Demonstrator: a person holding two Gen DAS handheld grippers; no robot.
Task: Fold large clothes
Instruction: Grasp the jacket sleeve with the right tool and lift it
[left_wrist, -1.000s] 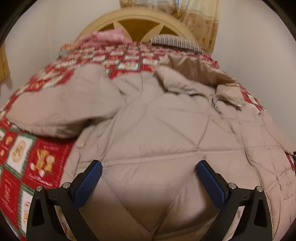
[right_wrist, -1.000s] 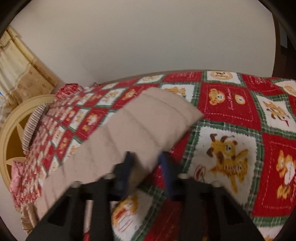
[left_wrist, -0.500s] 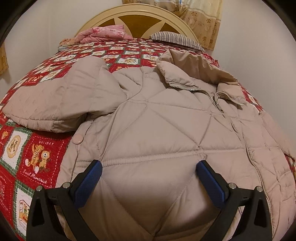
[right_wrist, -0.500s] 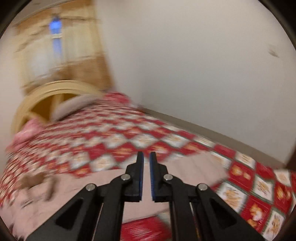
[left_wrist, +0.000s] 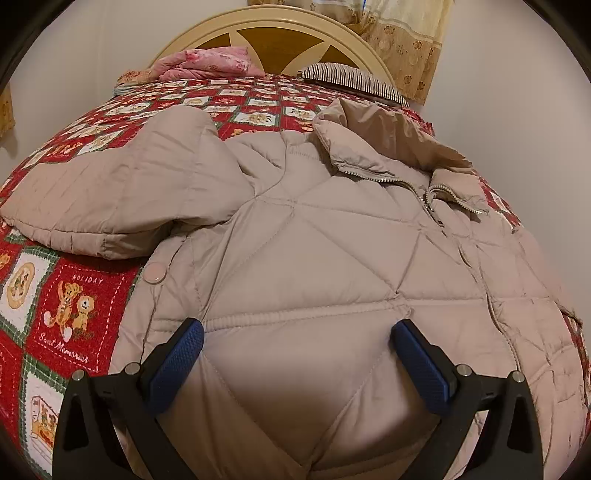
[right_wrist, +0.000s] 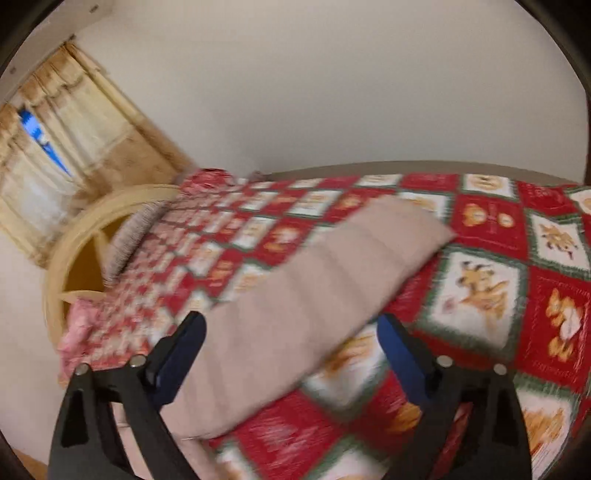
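Observation:
A beige quilted puffer jacket (left_wrist: 314, 258) lies front up on the bed, zipper partly open near the collar (left_wrist: 384, 147). One sleeve (left_wrist: 122, 188) is bent across the quilt at the left. My left gripper (left_wrist: 297, 339) is open, its blue pads spread over the jacket's lower body and holding nothing. In the right wrist view the other sleeve (right_wrist: 314, 295) lies stretched out over the quilt. My right gripper (right_wrist: 291, 332) is open above that sleeve, one finger on each side, holding nothing. This view is motion-blurred.
The bed carries a red, green and white patchwork quilt (left_wrist: 70, 306) with bear prints. A rounded wooden headboard (left_wrist: 280, 40), a pink blanket (left_wrist: 207, 62) and a striped pillow (left_wrist: 351, 77) are at the far end. Curtains (right_wrist: 74, 136) hang by the headboard; a plain wall (right_wrist: 332, 92) runs alongside.
My right gripper was shut half a second ago and has opened; its view swung back down over the stretched sleeve. The left gripper stayed open and hardly moved.

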